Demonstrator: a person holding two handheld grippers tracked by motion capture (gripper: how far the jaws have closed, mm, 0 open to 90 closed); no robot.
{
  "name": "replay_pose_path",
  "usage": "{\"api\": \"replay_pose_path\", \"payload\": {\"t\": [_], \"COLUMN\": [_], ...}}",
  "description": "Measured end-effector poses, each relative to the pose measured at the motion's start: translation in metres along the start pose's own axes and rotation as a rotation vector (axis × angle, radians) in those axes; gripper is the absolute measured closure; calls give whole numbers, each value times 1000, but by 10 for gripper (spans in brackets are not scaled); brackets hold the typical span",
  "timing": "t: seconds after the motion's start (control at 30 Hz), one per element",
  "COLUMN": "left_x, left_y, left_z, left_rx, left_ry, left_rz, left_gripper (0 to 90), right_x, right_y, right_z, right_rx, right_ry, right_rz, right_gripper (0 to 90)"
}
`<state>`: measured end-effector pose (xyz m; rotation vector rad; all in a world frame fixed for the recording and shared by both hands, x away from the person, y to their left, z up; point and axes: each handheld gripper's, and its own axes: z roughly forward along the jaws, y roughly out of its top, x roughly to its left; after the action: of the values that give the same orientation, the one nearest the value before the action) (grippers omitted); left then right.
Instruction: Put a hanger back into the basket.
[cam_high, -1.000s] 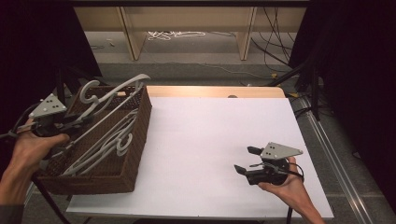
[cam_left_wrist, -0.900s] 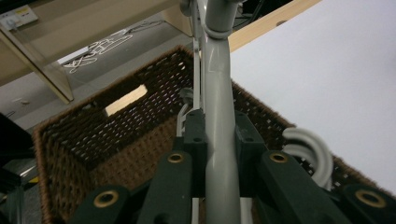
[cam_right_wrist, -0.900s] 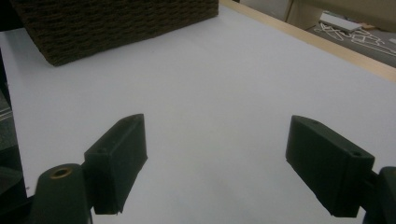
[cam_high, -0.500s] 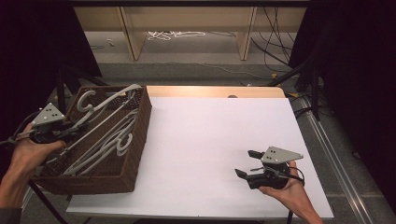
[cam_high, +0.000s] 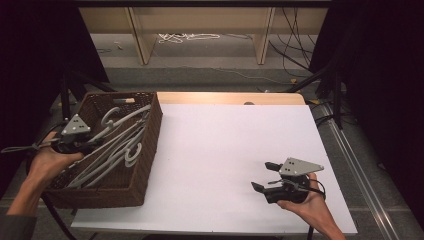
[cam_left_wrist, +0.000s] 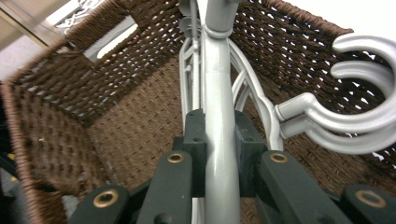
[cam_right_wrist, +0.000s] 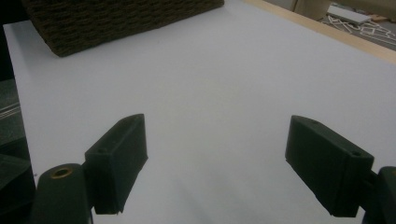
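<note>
My left tongs (cam_left_wrist: 218, 154) are clamped on the shaft of one grey plastic hanger (cam_left_wrist: 219, 116), the pads pressing it from both sides, with the bar running straight up between the jaws toward the far wall of the brown wicker basket (cam_left_wrist: 51, 98). Compared with a second ago, the left tongs (cam_high: 75, 137) sit lower: then the hanger stood lifted, its hook above the basket rim; now hanger and tongs are down inside the basket, level with the rest of the pile. The other hangers (cam_high: 117, 150) lie slanted across the basket floor, and two of their hooks (cam_left_wrist: 359, 116) curl just beside my gripped one, near the right wall. The basket (cam_high: 142, 150) itself stands at the left edge of the white bench (cam_high: 225, 150), in the same spot as before. My right tongs (cam_high: 265, 176) stand wide with nothing between the jaws, resting low over bare bench at the near right, well apart from the basket; their position matches the earlier frames. Judgement: the held hanger has been lowered back among the others rather than drawn out, so either the grip is being re-set or the hanger is being put down. Risk on any new lift: the neighbouring hooks may snag it.
</note>
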<state>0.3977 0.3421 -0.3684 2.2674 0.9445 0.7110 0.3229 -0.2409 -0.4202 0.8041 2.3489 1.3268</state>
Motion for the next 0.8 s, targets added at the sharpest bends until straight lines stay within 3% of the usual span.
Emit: {"api": "replay_pose_path", "payload": {"t": [0.07, 0.2, 0.23, 0.37, 0.47, 0.5, 0.6, 0.67, 0.8], "left_x": [0, -2, 0, 3, -2, -4, -7, -7, -8], "left_y": [0, -4, -10, -15, -13, -10, -9, -10, -11], "left_z": [7, 17, 17, 16, 18, 20, 24, 27, 30], "left_rx": [3, 58, 76, 85, 121, 171, 176, 196, 196], "left_ry": [1, -20, -16, -40, -58, -74, -63, -99, -99], "left_rz": [9, 22, -19, -38, -9, 22, 14, 3, -23], "left_gripper": [790, 782, 782, 763, 727, 711, 686, 657, 632], "right_x": [1, 1, 0, 0, -1, -1, -1, -1, -1], "right_y": [0, 0, 0, -1, -1, -1, -1, -1, -1], "right_z": [0, 1, 1, 0, 0, -1, -1, -1, -2], "right_rx": [2, 2, -1, 4, 1, 2, -4, -9, -15], "right_ry": [-1, 14, 10, 11, 9, 11, 10, 10, 7], "right_rz": [-9, -16, -12, -5, -5, -4, -8, -6, 2], "right_gripper": [217, 219, 219, 219, 219, 219, 219, 218, 217]}}
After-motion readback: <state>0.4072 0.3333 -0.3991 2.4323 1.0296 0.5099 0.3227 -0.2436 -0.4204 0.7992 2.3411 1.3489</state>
